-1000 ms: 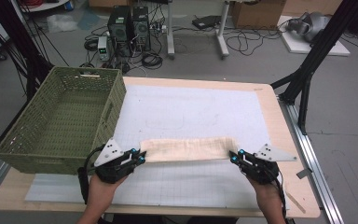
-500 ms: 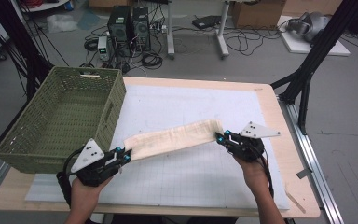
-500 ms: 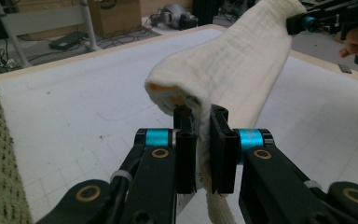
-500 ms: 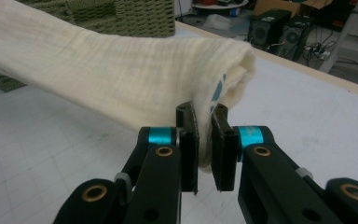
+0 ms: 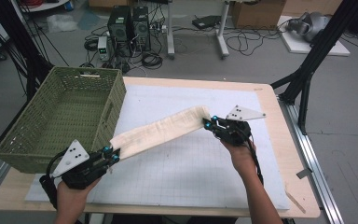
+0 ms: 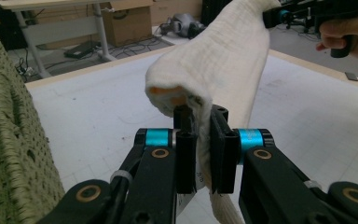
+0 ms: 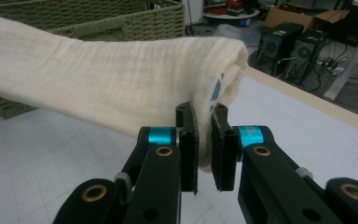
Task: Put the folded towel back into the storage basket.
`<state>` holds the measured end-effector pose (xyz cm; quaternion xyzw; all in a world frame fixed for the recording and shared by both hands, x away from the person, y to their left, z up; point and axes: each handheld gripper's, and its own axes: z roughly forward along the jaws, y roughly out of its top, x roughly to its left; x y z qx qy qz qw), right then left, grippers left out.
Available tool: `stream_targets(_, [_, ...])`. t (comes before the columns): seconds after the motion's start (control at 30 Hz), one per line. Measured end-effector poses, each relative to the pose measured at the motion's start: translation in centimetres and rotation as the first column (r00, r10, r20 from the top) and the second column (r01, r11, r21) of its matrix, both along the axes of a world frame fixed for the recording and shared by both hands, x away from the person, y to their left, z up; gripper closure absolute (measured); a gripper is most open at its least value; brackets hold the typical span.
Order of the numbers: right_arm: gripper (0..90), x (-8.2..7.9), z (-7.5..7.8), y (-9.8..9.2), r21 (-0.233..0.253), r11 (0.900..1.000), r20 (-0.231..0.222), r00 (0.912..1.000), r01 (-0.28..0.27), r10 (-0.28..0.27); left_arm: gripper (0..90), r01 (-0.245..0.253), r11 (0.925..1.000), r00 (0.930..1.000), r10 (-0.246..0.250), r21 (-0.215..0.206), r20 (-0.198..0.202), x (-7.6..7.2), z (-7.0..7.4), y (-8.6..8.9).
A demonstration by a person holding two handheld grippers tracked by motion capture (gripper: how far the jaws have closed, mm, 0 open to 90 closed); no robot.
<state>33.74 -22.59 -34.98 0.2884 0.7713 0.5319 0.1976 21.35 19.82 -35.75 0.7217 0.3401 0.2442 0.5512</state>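
- Left gripper (image 5: 113,156): black two-jaw tool with blue collars, clamped on the near end of a long folded cream muslin cloth (image 5: 161,131), at the table's front-left, just beside the basket.
- Right gripper (image 5: 209,123): same build, jaws closed on the cloth's far end, right of the table's middle.
- Cloth: stretched between the two grippers as a slanting band, lifted off the surface, lower at the left end.
- Surface: pale wooden table (image 5: 279,140) covered by a white gridded mat (image 5: 191,168).
- Green woven rectangular basket (image 5: 60,116): stands at the table's left edge, open side up.
- Room: grey floor beyond the table, with black computer towers (image 5: 129,25), loose cables and a cardboard box (image 5: 261,11); black frame struts at both sides.
- Left gripper view: cloth (image 6: 214,65) bunches over the jaws, an orange patch showing in the fold; the other hand (image 6: 349,32) appears far off, holding its tool.
- Right gripper view: small blue print on the cloth (image 7: 121,84) near the pinched edge; basket wall (image 7: 135,21) behind. Neither mark is discernible from the high view.
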Motion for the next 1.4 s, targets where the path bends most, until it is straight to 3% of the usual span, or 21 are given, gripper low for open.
stream_targets(0.27, [83.2, 2.2, 1.0, 2.7, -0.020, 1.000, 0.001, 0.9998, -0.022, 0.022, 82.2, -0.024, 0.9997, 0.9994, 0.024, 0.006, 0.024, -0.7, 0.6, 1.2])
stream_targets(0.53, [83.2, 4.6, 2.1, 5.7, -0.028, 0.999, -0.002, 0.9999, -0.015, 0.015, 82.2, -0.045, 0.9981, 0.9974, 0.042, 0.043, 0.059, -1.5, 1.1, 1.7])
stream_targets(0.83, [83.2, 6.6, 3.1, 9.5, -0.043, 0.998, -0.001, 0.9986, -0.053, 0.053, 82.2, -0.093, 0.9954, 0.9934, 0.091, 0.022, 0.070, -2.1, 1.4, 3.7])
stream_targets(0.97, [83.1, 7.5, 3.6, 11.0, -0.026, 0.997, 0.007, 0.9970, -0.076, 0.077, 82.2, -0.124, 0.9921, 0.9890, 0.122, 0.020, 0.084, -2.4, 1.6, 4.4])
stream_targets(1.4, [83.1, 9.5, 4.7, 16.9, -0.044, 0.988, 0.016, 0.9886, -0.149, 0.149, 82.2, -0.214, 0.9767, 0.9730, 0.215, -0.012, 0.085, -3.5, 2.1, 8.0])
